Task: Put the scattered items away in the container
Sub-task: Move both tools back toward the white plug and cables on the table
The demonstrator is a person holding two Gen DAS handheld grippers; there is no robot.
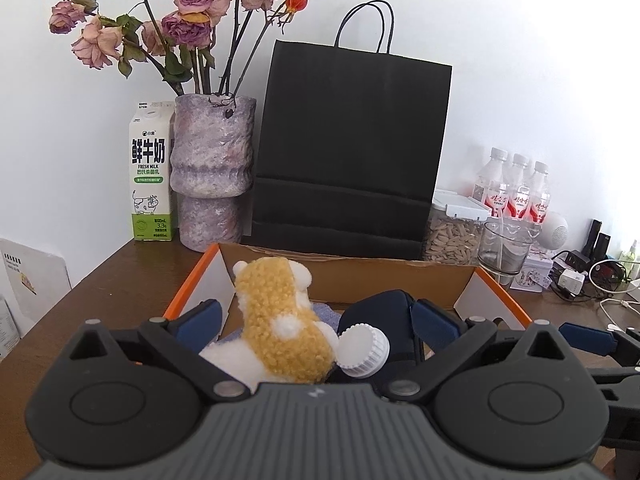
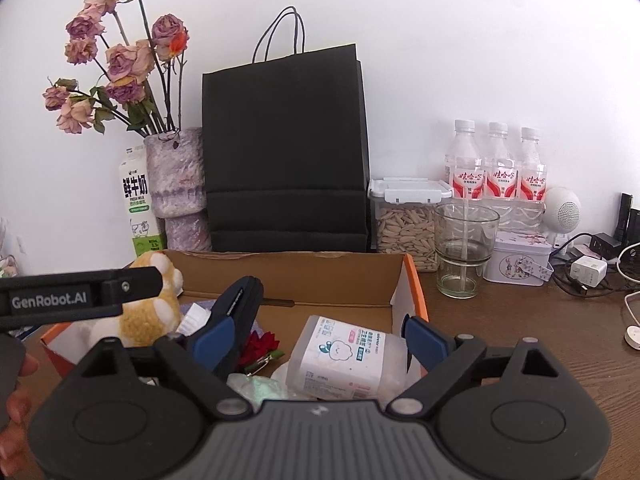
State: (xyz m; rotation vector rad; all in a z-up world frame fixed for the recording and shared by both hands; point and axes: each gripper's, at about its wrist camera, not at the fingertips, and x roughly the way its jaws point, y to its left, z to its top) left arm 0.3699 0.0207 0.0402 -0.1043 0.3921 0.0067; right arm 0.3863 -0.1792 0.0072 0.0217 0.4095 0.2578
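The open brown cardboard box with orange edges (image 2: 304, 276) holds everything. At its nine o'clock slumps the soft, light yellow-and-white plush toy (image 1: 280, 328), best pinched mid-body. The crushable white tissue pack (image 2: 340, 356) lies at five o'clock. The left gripper (image 1: 316, 320) and right gripper (image 2: 316, 332) both gape, holding nothing.

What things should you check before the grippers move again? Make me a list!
1. Left gripper let go of the plush toy: ok, its jaws stand wide, pads off it.
2. Right gripper let go of the wipes pack: ok, jaws wide, not pressing.
3. Plush toy inside the cardboard box: ok.
4. Wipes pack inside the box: ok.
5. Drinking glass safely apart from the box: ok, it stands upright beside it.
6. Nothing left scattered on the table: cannot tell, the grippers block the near part.
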